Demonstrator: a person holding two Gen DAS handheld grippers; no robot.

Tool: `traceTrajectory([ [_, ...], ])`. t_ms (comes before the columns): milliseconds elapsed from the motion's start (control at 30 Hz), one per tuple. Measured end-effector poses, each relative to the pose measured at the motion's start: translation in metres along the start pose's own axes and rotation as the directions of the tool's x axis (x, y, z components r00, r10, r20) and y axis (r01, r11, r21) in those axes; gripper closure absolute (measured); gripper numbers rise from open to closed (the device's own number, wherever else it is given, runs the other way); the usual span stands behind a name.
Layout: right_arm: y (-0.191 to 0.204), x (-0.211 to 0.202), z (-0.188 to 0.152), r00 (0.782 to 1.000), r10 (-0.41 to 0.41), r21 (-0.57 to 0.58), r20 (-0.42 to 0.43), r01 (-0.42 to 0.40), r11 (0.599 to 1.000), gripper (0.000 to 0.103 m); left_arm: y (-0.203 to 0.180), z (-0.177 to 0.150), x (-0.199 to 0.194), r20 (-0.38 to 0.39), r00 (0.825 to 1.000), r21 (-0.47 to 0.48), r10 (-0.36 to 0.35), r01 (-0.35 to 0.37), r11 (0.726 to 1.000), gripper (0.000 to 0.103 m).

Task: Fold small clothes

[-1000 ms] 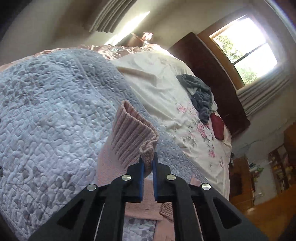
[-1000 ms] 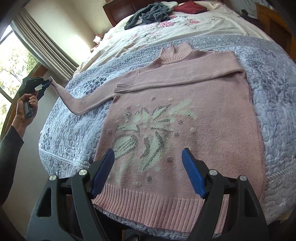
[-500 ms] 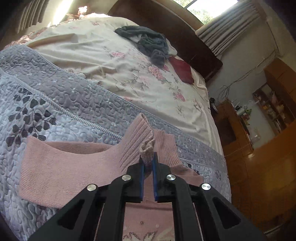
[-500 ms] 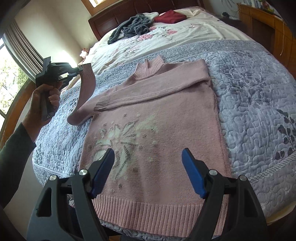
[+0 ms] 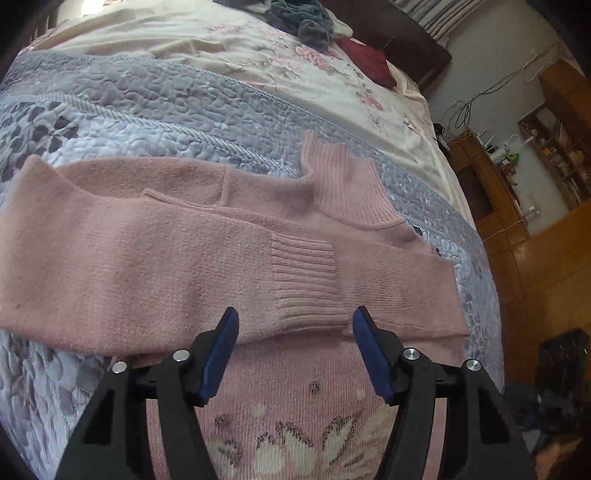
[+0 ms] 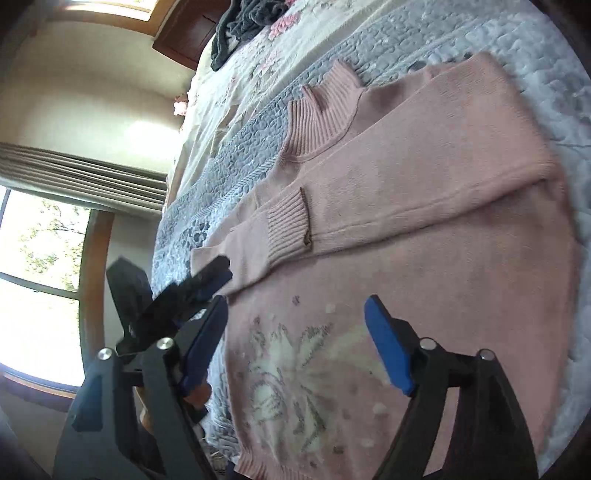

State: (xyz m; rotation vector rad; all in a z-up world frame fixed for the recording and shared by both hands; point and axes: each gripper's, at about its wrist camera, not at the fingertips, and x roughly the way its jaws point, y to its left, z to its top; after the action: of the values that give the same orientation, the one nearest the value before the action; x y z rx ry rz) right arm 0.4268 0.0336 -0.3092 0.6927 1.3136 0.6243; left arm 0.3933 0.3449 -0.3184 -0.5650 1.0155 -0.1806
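The pink sweater (image 5: 280, 417) lies flat on the grey quilt (image 5: 155, 107), both sleeves crossed over its chest, collar far; the left gripper (image 5: 291, 350), jaws wide and empty, hovers just near of the cuff (image 5: 306, 280); the right gripper (image 6: 295, 347) is likewise spread, empty, above the hem end.

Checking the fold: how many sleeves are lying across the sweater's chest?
2. One sleeve comes in from one side, its ribbed cuff overlapping the other sleeve, which comes from the opposite side; that one's cuff is hidden.

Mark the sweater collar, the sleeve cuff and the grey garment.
collar (image 5: 345, 184), left wrist view, ribbed middle.
cuff (image 5: 304, 280), left wrist view, ribbed band.
grey garment (image 6: 243, 18), right wrist view, bunched middle.
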Motion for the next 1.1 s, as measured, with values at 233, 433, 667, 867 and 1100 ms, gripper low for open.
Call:
traceTrajectory([
  [233,-0.005,0.123,0.071,0.98,0.042,0.147,-0.193,-0.013,0.989,0.048,0.031,-0.072,-0.062,0.043,0.998,-0.118,-0.049,0.053,0.992,0.032],
  [433,0.008,0.157,0.071,0.971,-0.081,0.079,-0.224,0.101,0.992,0.043,0.045,-0.116,-0.079,0.031,0.998,-0.186,-0.059,0.064,0.981,0.032],
  [667,0.028,0.136,0.08,0.98,-0.087,0.038,-0.178,0.095,0.995,0.097,0.06,-0.13,-0.091,0.042,0.998,-0.243,-0.042,0.051,0.969,0.032],
  [867,0.071,0.08,0.091,0.994,-0.059,-0.074,-0.088,0.052,0.996,0.099,0.066,-0.134,-0.111,0.059,0.998,-0.255,-0.015,0.03,0.966,0.032],
  [1100,0.075,-0.018,0.122,0.993,-0.098,-0.124,0.072,0.107,0.987,0.099,0.075,-0.129,-0.137,0.101,0.995,-0.281,-0.001,0.03,0.959,0.032],
])
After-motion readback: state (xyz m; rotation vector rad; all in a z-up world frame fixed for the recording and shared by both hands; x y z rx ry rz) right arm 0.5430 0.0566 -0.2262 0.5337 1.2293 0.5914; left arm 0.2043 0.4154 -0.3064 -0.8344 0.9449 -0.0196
